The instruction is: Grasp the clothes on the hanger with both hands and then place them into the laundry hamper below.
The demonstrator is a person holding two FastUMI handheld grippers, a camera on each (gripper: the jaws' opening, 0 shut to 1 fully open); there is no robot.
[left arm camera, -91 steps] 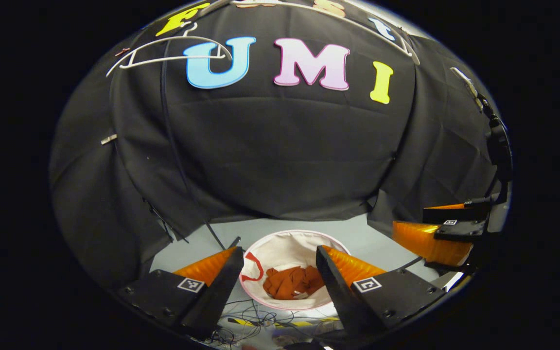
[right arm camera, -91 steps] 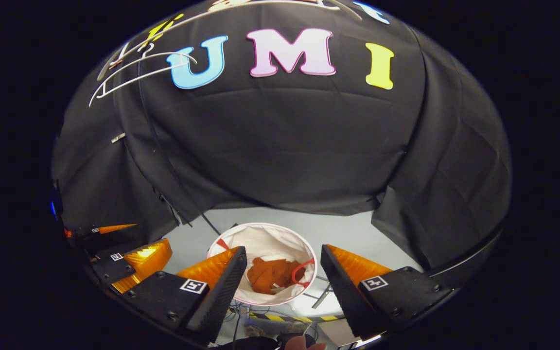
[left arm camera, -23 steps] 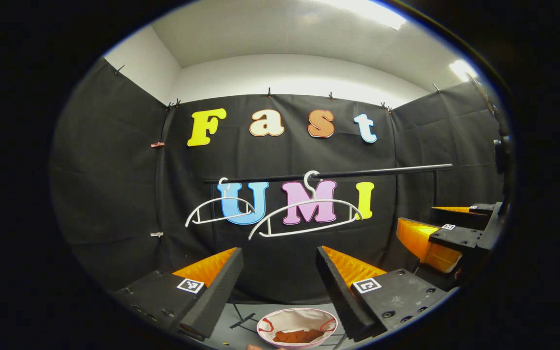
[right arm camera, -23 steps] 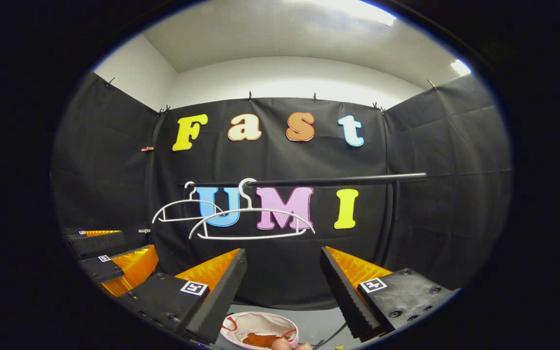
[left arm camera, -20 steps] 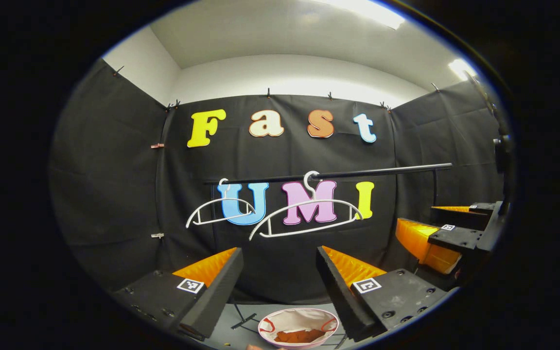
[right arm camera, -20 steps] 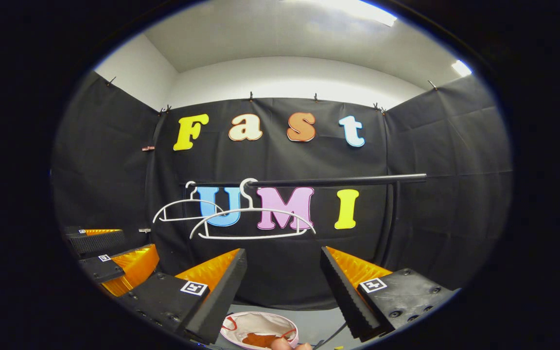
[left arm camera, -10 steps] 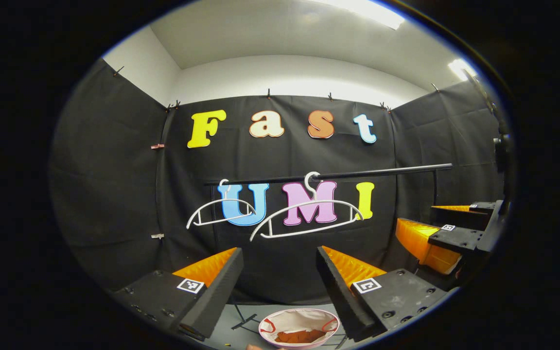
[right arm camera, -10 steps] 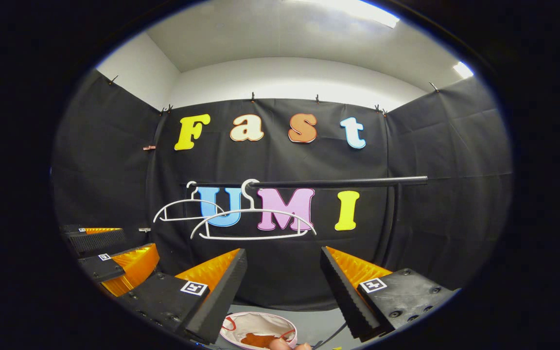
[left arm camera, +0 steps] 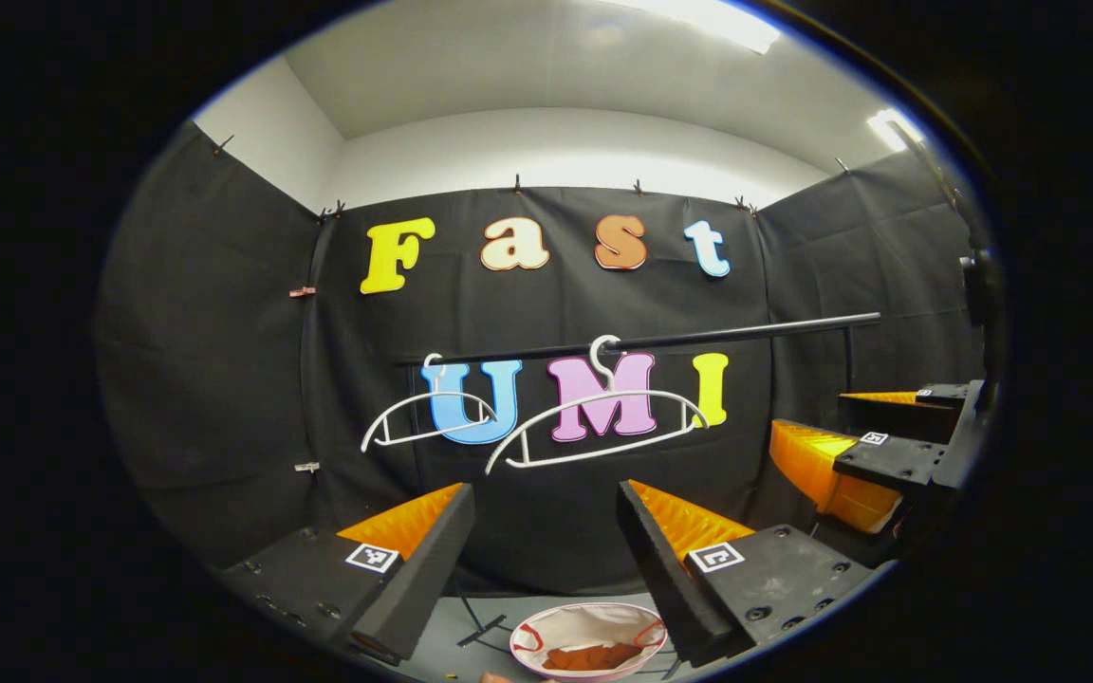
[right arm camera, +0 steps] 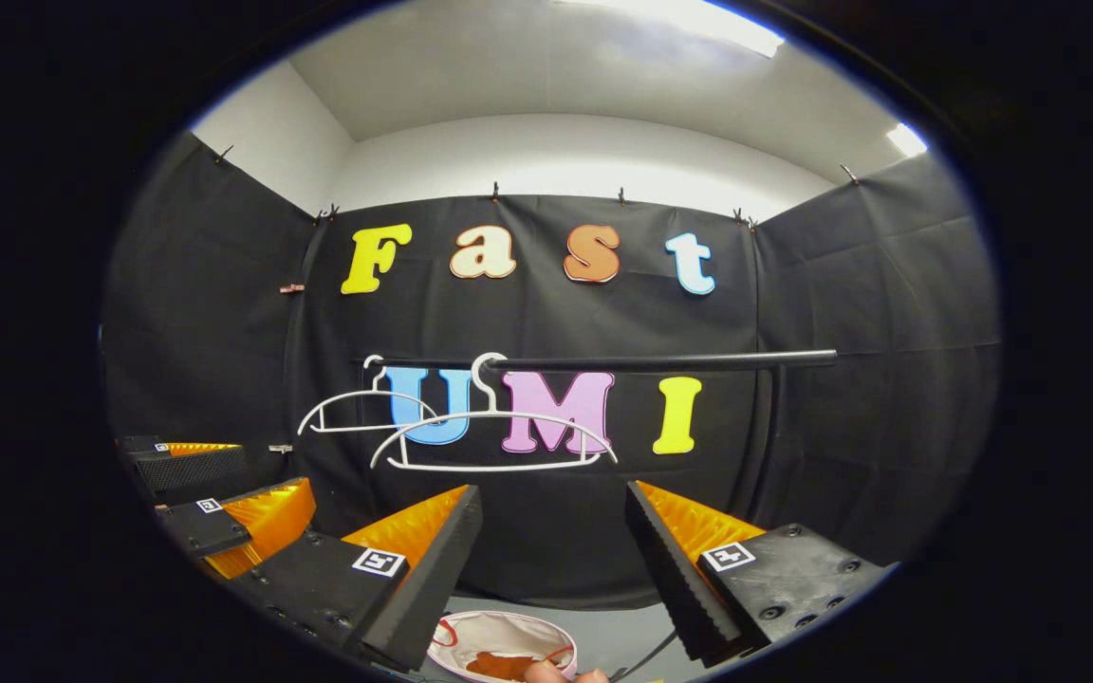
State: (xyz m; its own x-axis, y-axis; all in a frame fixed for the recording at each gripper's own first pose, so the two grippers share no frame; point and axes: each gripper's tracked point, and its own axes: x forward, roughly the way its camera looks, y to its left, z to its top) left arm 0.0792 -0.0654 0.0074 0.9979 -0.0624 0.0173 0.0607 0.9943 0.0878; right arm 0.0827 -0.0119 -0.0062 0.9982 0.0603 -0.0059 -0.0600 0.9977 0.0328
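Note:
Two bare white hangers hang on a black rail against the back wall. Far below stands a round white laundry hamper with a crumpled rust-orange garment inside it. In the left gripper view, my left gripper stands open and holds nothing, level with the space under the hangers; the right gripper is off to its right. In the right gripper view, my right gripper is open and holds nothing, with the left gripper at its left.
Black cloth walls close the booth on three sides, with a white ceiling and lights above. Red handles edge the hamper's rim. A thin black cable lies on the grey floor beside the hamper. A fingertip shows at the bottom edge.
Over 4.5 s both grippers rose and tilted up from looking down into the hamper to facing the rail. In the last second they barely drifted. The garment stayed in the hamper.

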